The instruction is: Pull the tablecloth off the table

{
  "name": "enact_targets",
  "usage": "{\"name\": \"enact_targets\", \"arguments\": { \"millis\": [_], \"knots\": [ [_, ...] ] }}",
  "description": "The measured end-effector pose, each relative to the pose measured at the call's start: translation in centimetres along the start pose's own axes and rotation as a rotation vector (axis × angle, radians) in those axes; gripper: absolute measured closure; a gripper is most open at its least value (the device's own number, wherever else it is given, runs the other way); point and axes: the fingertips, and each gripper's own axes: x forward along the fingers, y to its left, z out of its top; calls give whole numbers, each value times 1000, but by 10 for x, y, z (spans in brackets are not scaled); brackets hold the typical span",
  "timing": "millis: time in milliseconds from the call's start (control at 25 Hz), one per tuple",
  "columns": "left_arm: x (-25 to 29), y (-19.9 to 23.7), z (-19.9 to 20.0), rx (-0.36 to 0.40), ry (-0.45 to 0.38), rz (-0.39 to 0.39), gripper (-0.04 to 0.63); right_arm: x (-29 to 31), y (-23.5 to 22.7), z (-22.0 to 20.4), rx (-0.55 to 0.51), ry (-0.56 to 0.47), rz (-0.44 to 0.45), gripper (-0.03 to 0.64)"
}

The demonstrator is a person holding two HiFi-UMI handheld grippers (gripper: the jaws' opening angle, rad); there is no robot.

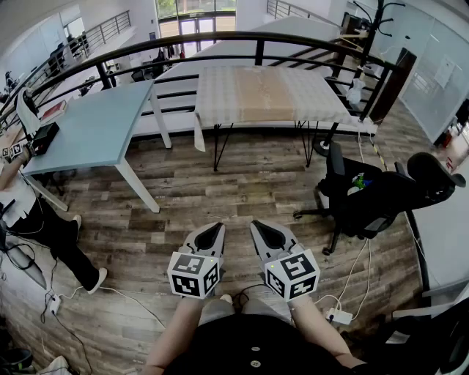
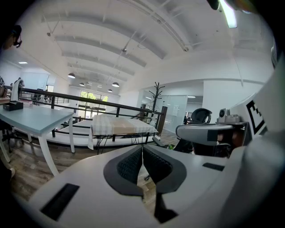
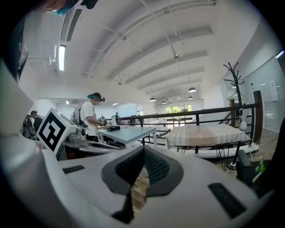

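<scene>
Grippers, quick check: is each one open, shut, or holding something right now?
Left gripper: shut, nothing between its jaws.
Right gripper: shut, nothing between its jaws.

Floor: we see grey-brown wood planks.
Railing: we see a black rail along the far side.
Furniture: we see a pale blue table left, black office chair right, coat stand beyond.
Light: we see round ceiling lamps, daylit glass doors.
</scene>
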Motion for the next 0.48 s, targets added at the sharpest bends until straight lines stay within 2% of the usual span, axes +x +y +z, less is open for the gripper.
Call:
{"name": "enact_targets", "arguments": {
  "millis": [320,480],
  "knots": [
    [-4,-12,-10,0,17,-25,577,-4,10,-7,-37,26,23,591],
    [-4,-17,-8,-4,1,-27,577,-10,14,-5,-37,-1,61,591]
  ]
}}
